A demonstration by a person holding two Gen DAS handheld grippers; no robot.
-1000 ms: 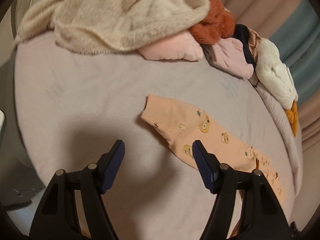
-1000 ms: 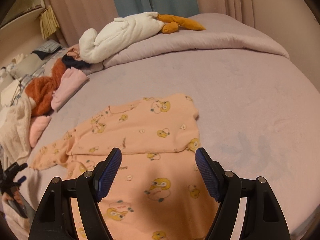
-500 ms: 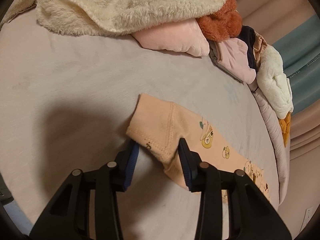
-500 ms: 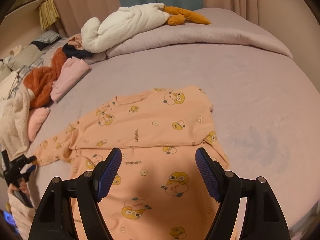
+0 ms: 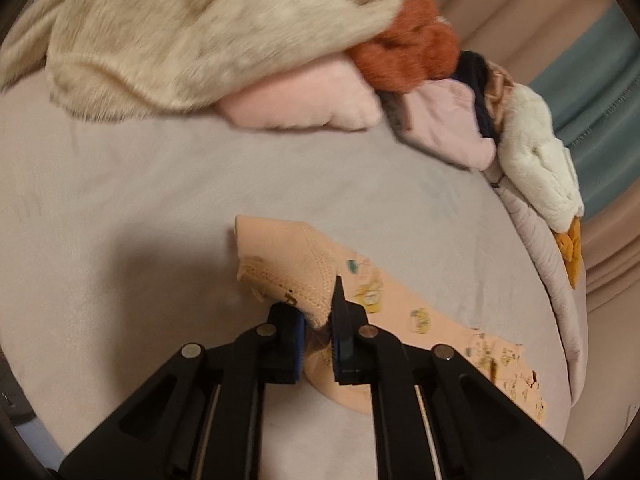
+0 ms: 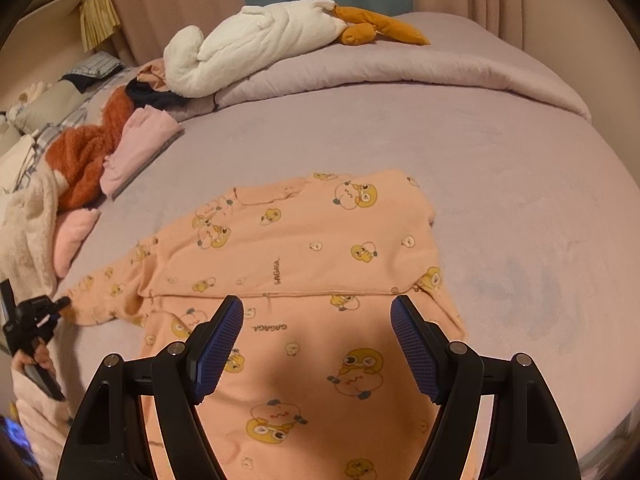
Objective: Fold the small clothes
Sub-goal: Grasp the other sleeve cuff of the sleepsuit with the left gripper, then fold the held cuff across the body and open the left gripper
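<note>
At lower centre of the left wrist view, the left gripper [image 5: 318,322] is pinching the cuff of the peach sleeve [image 5: 296,276], its jaws having just been closing; only the right wrist view is showing the right gripper [image 6: 316,346] gaping empty above the whole peach garment [image 6: 304,264] spread mid-frame on the bed [image 6: 520,200]; a plush goose [image 6: 256,48] is lying at top.

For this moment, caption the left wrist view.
Left tool shut on the peach sleeve cuff on the bed.

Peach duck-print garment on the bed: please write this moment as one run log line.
left gripper: jaws just closed, pinching sleeve cuff | right gripper: open above peach garment, holding nothing | fold: not done
</note>
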